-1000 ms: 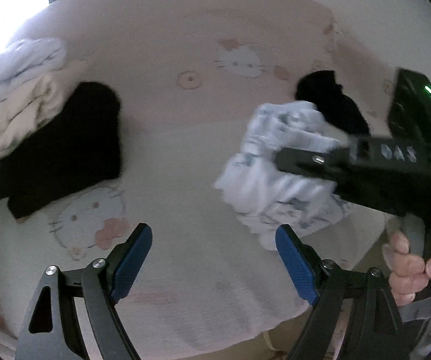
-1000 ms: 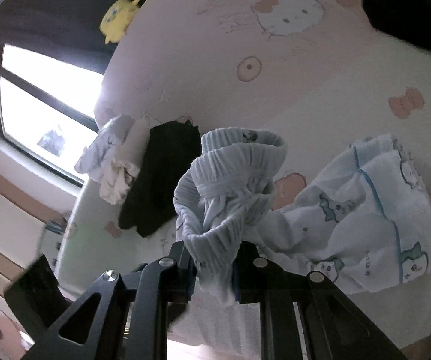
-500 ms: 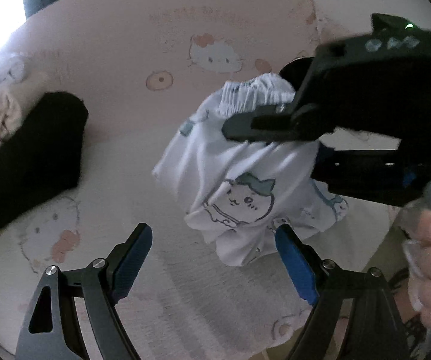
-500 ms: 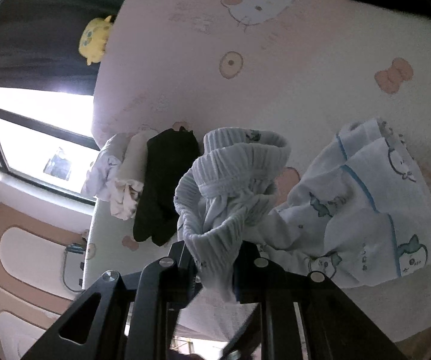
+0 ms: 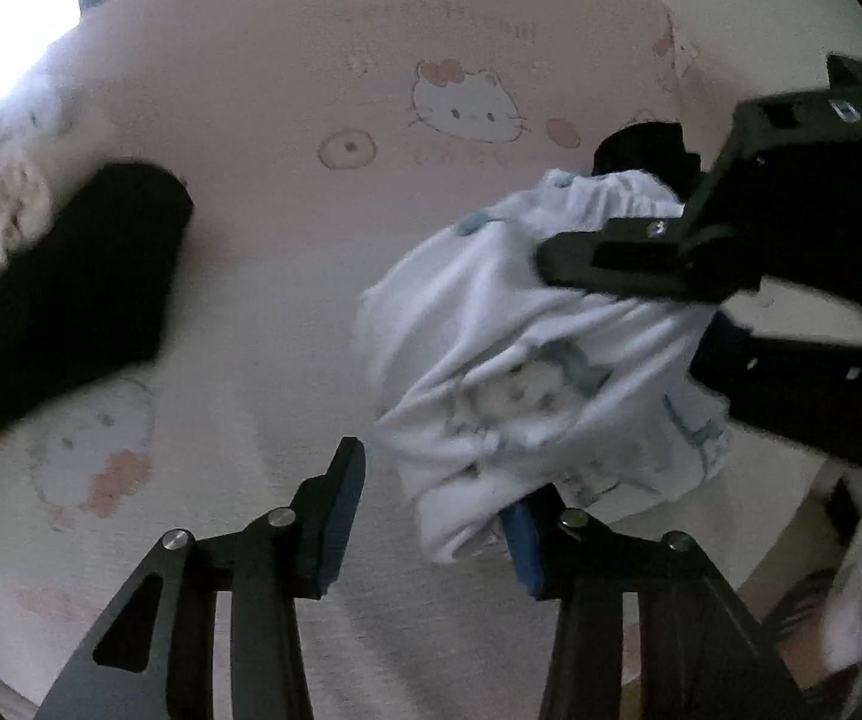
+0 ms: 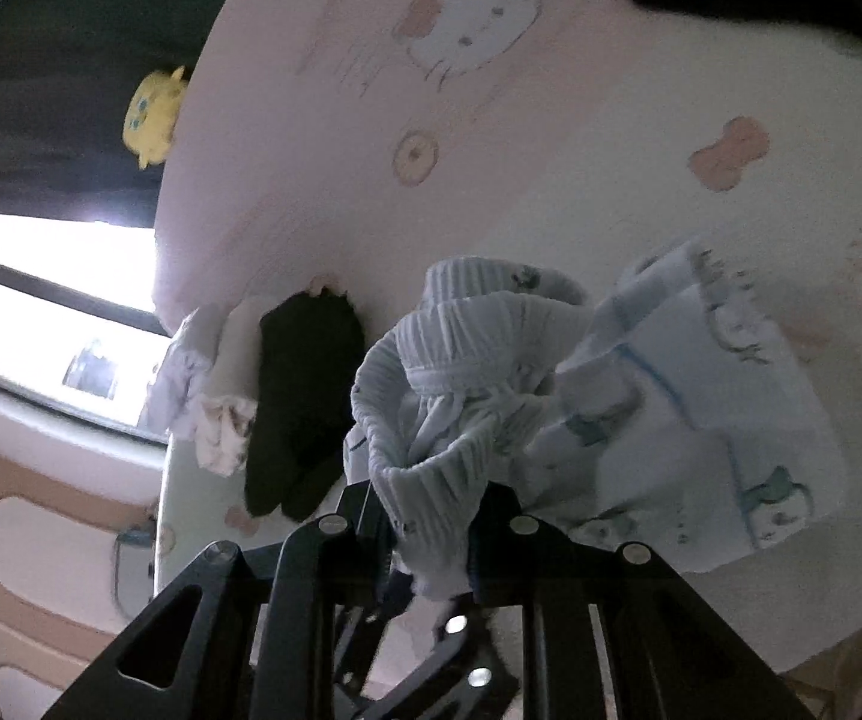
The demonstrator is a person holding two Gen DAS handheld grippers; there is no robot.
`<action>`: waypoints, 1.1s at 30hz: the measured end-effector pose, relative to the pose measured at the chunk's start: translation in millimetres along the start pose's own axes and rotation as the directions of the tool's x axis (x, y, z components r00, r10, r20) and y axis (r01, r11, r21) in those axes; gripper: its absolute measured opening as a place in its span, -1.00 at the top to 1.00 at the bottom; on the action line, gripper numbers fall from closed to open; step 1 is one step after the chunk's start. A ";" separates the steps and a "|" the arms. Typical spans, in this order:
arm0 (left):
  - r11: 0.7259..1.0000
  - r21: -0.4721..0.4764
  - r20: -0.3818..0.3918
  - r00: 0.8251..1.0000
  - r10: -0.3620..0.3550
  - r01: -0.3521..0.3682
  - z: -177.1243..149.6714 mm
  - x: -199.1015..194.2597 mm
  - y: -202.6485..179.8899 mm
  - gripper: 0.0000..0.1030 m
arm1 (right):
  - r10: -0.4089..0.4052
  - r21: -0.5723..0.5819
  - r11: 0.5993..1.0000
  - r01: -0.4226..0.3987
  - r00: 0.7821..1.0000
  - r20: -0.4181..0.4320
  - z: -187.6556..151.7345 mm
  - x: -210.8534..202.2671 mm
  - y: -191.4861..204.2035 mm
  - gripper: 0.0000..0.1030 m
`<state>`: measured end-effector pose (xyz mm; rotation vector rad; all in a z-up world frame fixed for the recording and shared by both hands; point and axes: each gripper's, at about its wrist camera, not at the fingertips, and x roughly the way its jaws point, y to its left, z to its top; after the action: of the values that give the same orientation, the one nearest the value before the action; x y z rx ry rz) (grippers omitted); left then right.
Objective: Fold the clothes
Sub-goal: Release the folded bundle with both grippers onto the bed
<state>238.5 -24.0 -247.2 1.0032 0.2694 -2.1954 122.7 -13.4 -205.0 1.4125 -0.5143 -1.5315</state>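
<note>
Soft white pyjama shorts (image 6: 701, 414) printed with pale blue cartoon figures hang bunched above a pink cat-print bed sheet (image 5: 287, 276), their ribbed elastic waistband (image 6: 431, 480) clenched in the right gripper (image 6: 431, 546). The left gripper (image 5: 437, 516) has its jaws closing around the crumpled lower hem. A folded black garment (image 5: 71, 294) lies well apart.

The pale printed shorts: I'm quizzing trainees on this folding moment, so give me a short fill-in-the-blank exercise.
1. The right gripper is shut on the ribbed ____ of the pale printed shorts.
2. The left gripper is closing, with a ____ edge of the shorts between its fingers.
3. The folded garment beside the pale pile is ____ in colour.

Missing words: waistband; lower; black
</note>
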 end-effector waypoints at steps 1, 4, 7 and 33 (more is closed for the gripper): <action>1.000 0.024 0.011 1.000 0.013 -0.013 -1.2 -3.6 -2.2 0.22 | -0.012 0.013 1.000 0.012 1.000 0.013 -1.0 -3.3 -1.5 0.67; 0.996 0.077 0.028 0.999 0.043 -0.045 -6.1 -12.0 -7.5 0.22 | -0.057 0.028 0.998 0.055 0.996 0.062 -8.9 -16.1 -5.8 0.68; 0.993 0.103 0.017 0.998 0.055 -0.057 -14.1 -6.1 -9.2 0.22 | -0.115 -0.007 0.993 0.116 0.990 0.081 -15.6 -22.6 -10.4 0.68; 0.986 0.149 0.036 0.996 -0.084 0.078 9.5 -43.4 -8.7 -0.11 | -0.158 -0.269 0.943 0.194 0.976 0.147 1.5 -66.6 -29.4 -0.30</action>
<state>247.0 0.3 -209.9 1.0404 0.1312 -2.3354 102.5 55.7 -193.7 1.1720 -0.2333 -1.7674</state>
